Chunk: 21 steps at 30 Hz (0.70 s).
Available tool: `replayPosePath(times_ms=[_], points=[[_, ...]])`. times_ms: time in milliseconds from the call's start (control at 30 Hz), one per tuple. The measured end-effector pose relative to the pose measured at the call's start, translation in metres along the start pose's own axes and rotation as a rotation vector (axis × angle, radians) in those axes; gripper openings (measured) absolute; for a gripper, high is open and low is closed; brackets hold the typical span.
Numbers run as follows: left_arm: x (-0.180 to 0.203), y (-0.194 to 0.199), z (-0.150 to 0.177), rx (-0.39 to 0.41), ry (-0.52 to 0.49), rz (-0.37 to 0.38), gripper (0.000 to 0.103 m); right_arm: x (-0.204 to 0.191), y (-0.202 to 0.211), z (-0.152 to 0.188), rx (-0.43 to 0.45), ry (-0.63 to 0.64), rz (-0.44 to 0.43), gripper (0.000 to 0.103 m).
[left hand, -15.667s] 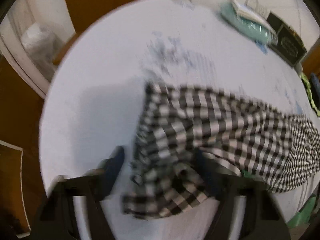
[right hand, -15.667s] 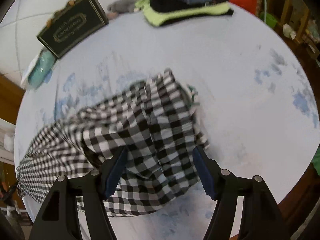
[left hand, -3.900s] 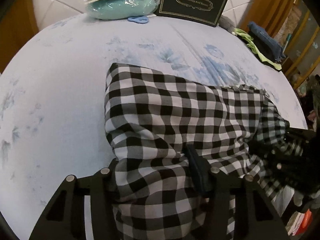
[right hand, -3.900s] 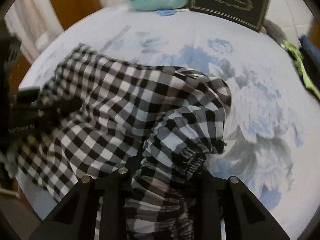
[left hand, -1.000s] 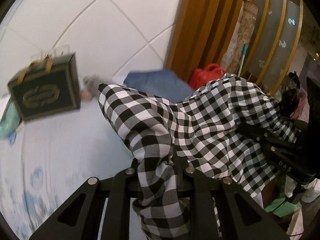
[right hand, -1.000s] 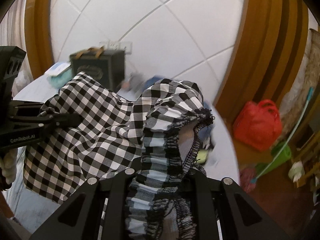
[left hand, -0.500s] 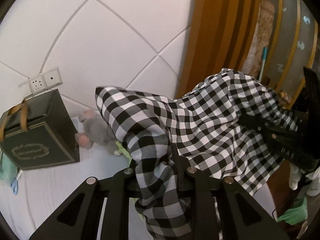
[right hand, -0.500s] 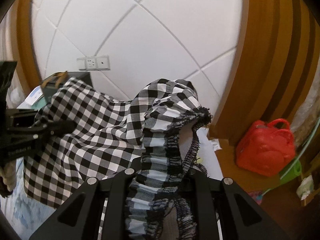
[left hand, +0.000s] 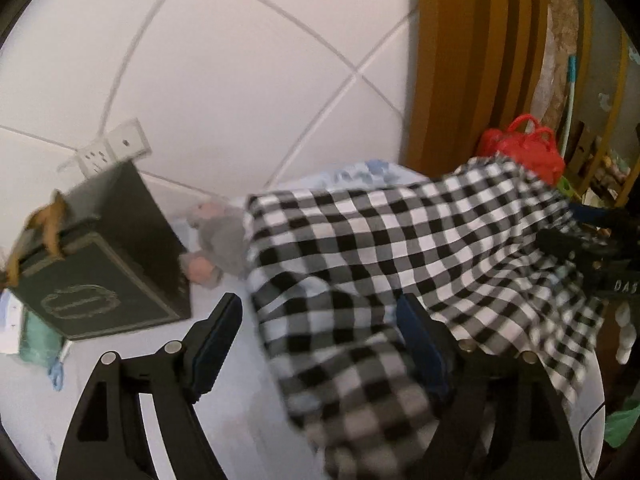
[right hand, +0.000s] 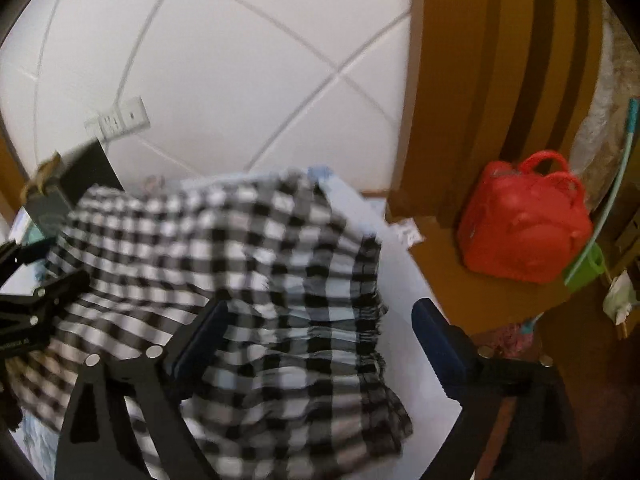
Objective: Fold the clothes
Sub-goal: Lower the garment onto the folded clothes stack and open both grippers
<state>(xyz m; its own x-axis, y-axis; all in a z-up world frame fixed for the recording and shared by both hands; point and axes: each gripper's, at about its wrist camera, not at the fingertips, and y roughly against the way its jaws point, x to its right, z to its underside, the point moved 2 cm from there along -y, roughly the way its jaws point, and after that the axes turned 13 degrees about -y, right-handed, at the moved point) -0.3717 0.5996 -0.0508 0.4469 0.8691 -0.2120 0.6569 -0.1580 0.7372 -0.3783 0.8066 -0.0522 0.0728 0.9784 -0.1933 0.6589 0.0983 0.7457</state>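
Note:
A folded black-and-white checked garment drops, blurred, onto the far right end of the table; it also shows in the right wrist view with its gathered elastic edge to the right. My left gripper is open, with the cloth loose between its fingers. My right gripper is open too, its fingers spread either side of the cloth. The right gripper's body shows at the right of the left wrist view.
A dark green gift box and a grey plush toy stand by the white tiled wall. A red bag sits on the floor beyond the table's edge. A wooden door frame rises on the right.
Both grippers have opened and let go of the checked garment, which is falling onto the table. Both views have tilted down toward the table.

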Motion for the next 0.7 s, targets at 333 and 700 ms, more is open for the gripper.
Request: replayPosePath(times_ms=[333,700], points=[[0.040,0.096,0.037,0.038,0.034,0.056,0.080,-0.014,0.084,0.042,0.072,0.022,-0.050,0.103],[0.092,0.131,0.074,-0.013,0.045,0.119,0.080,-0.007,0.101,0.117,-0.003,-0.033,-0.051,0.103]])
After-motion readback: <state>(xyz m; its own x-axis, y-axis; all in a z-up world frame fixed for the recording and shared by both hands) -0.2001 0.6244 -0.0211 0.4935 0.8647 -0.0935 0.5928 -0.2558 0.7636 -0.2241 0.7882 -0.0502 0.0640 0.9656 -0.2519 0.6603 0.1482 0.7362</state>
